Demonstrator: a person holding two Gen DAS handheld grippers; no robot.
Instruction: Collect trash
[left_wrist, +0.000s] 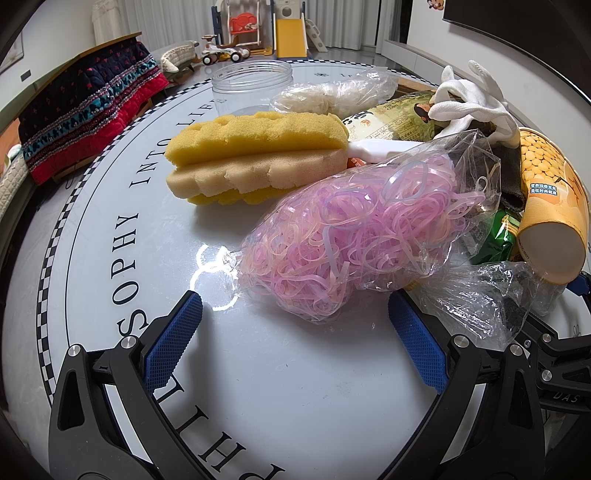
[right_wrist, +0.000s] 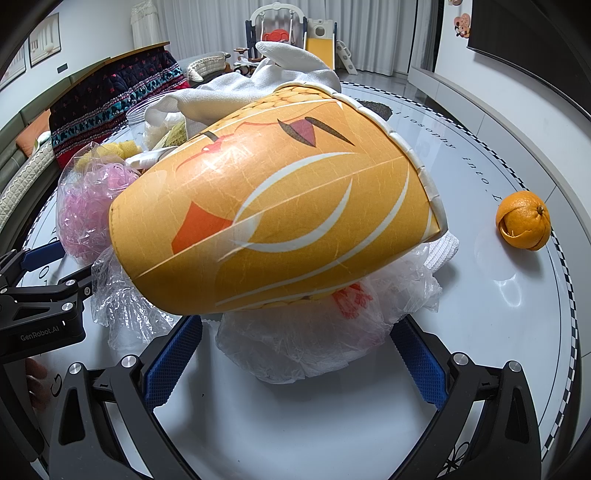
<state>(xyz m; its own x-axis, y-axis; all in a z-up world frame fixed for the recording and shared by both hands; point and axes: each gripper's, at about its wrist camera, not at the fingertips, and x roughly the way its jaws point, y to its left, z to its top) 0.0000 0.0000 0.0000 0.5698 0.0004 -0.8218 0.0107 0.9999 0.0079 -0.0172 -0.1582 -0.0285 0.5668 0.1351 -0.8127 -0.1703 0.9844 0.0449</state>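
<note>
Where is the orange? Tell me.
In the right wrist view, the orange sits alone at the table's right edge, apart from the yellow cup.

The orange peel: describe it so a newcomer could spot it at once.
On the round white table, look right of the cluttered pile topped by the orange paper cup. The orange peel sits alone near the checkered rim, curled into a ball.

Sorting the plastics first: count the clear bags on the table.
3, maybe more hidden: rubber-band bag before the left gripper, white-stuff bag behind the sponge, crumpled bag below the cup.
</note>
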